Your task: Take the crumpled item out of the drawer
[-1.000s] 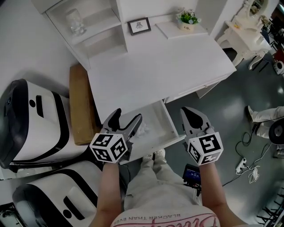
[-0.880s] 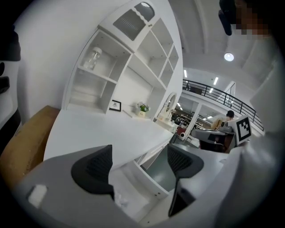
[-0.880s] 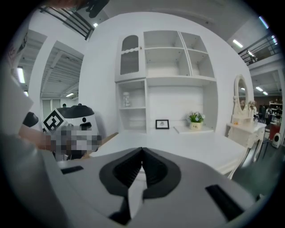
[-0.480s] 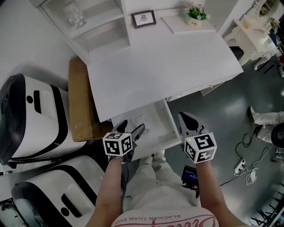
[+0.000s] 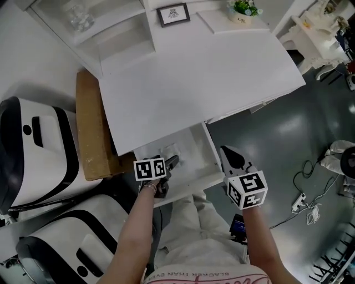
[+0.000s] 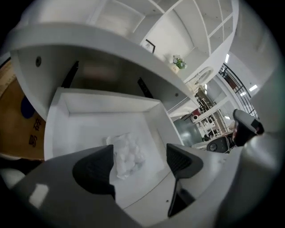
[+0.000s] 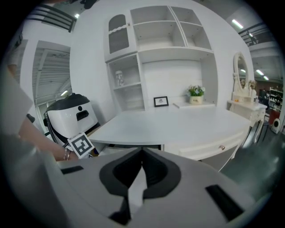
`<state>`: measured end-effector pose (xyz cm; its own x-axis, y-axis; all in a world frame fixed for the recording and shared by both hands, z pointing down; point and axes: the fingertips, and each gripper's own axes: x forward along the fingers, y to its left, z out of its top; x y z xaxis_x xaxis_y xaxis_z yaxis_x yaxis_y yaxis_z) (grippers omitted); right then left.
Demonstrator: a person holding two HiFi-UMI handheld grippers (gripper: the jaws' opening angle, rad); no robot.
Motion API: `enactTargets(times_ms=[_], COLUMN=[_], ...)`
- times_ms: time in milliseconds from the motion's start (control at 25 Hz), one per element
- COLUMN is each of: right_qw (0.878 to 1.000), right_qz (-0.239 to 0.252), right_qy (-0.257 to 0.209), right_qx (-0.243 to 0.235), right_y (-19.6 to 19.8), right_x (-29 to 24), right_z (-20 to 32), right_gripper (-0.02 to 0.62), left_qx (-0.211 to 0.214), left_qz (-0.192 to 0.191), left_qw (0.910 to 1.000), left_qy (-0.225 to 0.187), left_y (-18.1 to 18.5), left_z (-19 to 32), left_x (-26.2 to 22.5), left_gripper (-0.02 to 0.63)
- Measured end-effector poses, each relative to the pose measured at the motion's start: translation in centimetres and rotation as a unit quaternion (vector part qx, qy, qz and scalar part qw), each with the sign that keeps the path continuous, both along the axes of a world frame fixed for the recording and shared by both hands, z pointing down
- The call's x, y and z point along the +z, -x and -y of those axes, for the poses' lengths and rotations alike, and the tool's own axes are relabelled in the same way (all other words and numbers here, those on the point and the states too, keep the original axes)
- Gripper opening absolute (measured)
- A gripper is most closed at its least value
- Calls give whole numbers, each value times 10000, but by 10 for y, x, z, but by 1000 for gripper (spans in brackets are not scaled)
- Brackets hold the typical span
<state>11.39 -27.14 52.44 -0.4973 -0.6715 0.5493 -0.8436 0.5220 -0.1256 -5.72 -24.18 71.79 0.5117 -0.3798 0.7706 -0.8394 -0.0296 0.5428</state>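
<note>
The white desk's drawer (image 5: 212, 159) stands pulled open. A crumpled clear-white item (image 6: 126, 154) lies on the drawer floor (image 6: 89, 133), near the front. My left gripper (image 5: 169, 161) reaches down into the drawer, open, and the crumpled item sits just ahead of the gap between its jaws (image 6: 139, 163), apart from both pads. In the head view the gripper hides most of the item. My right gripper (image 5: 227, 153) hovers outside the drawer's right front corner, with its jaw tips pressed together (image 7: 142, 152) and nothing held.
A brown cardboard box (image 5: 90, 130) leans at the desk's left side. Two white-and-black machines (image 5: 33, 150) (image 5: 66, 238) stand to the left. A picture frame (image 5: 173, 14) and a potted plant (image 5: 243, 8) sit at the desk's back. Cables (image 5: 308, 205) lie on the grey floor.
My left gripper has moved forward and down into the open drawer, toward the crumpled item. The right gripper has stayed by the drawer's right corner.
</note>
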Motion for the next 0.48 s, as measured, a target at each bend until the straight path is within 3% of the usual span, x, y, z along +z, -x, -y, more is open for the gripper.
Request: enactTargets(times_ms=[320, 480], right_qw=[9999, 9998], right_qz=[-94, -133], right_qy=[50, 55], right_qx=[-58, -147], right_y=[6, 13], right_x=[6, 10], right_z=[-5, -6], right_gripper=[6, 6], left_qx=[-521, -518], left_qz=[-81, 80], left_qw=[9962, 9949], left_qy=[691, 863], left_y=[3, 6], left_z=[-8, -7], left_x=[52, 70], left_gripper=[337, 314])
